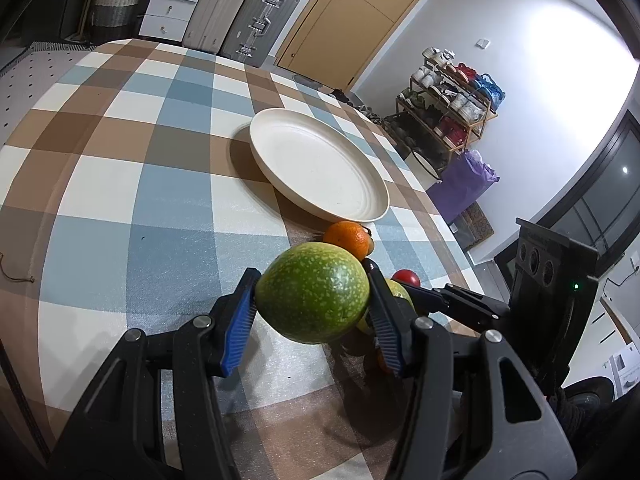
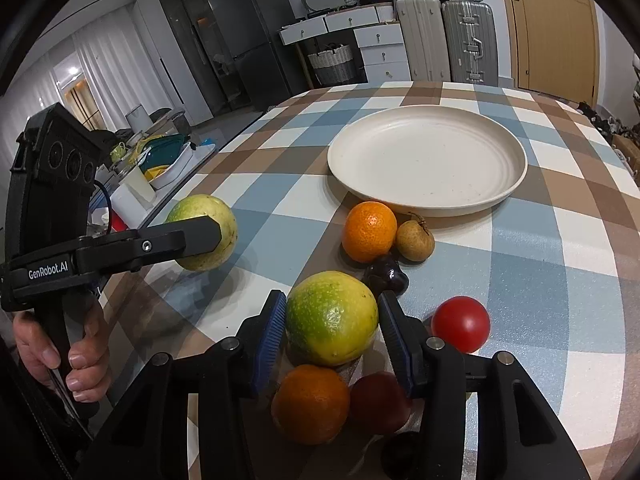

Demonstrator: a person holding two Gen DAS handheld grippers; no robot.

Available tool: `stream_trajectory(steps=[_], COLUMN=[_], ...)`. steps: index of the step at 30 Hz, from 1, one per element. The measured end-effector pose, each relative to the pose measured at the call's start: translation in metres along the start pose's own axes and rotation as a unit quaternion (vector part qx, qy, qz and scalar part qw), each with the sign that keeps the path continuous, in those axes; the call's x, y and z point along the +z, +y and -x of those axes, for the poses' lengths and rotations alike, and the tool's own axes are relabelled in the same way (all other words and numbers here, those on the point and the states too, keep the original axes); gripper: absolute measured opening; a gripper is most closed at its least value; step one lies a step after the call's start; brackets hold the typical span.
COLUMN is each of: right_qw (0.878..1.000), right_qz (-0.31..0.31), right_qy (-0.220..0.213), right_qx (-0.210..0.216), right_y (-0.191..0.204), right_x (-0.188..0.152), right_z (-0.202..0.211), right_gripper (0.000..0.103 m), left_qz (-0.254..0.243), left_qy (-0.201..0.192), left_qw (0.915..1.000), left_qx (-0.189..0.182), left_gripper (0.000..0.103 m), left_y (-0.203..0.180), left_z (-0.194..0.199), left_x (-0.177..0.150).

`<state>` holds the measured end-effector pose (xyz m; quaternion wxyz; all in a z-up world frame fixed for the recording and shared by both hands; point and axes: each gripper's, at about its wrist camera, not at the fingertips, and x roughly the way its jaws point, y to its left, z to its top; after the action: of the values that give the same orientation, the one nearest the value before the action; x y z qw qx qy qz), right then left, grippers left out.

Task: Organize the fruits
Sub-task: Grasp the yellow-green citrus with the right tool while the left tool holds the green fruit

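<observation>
We are pinching a green fruit (image 1: 313, 293) in the left gripper (image 1: 313, 304) | right gripper (image 2: 332, 330) straddling a yellow-green fruit (image 2: 332, 317), spread or pinching we cannot tell | risk: round skins slipping, rolling off the counter (image 2: 560, 240) short of the plate (image 2: 516, 184) ahead.

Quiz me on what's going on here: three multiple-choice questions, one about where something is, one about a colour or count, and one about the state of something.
1. Where is the white plate?
A. on the checked table, beyond the loose fruit
B. on the floor
C. stacked on the suitcases

2. How many oranges show in the right wrist view?
A. none
B. two
C. five

3. What is on the plate?
A. a red tomato
B. nothing yet
C. two green fruits

Answers:
1 A: it sits on the tablecloth past the far orange.
2 B: that one and the near orange.
3 B: its surface is bare; the left gripper holds a green fruit elsewhere.
</observation>
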<state>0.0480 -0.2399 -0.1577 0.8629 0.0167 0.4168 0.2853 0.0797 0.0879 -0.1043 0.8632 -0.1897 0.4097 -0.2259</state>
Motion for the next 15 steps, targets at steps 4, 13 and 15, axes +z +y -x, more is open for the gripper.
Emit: stream_trajectory(steps=[4, 13, 15], right_qw=[1.0, 0.998, 0.997], right_qz=[0.0, -0.02, -0.02], right_qy=[-0.016, -0.04, -0.047], right_qx=[0.009, 0.051, 0.058], right_y=[0.0, -0.011, -0.011], right_x=[0.001, 0.011, 0.015], right_z=[0.006, 0.021, 0.025], right_gripper=[0.048, 0.048, 0.048], left_qz=[-0.005, -0.013, -0.016], left_qy=[0.001, 0.002, 0.003], left_qw=[1.0, 0.9999, 0.9999], left_qx=[-0.001, 0.0, 0.001], left_gripper=[0.051, 0.051, 0.051], left_y=[-0.005, -0.015, -0.017], left_z=[-0.002, -0.009, -0.01], left_x=[0.004, 0.017, 0.022])
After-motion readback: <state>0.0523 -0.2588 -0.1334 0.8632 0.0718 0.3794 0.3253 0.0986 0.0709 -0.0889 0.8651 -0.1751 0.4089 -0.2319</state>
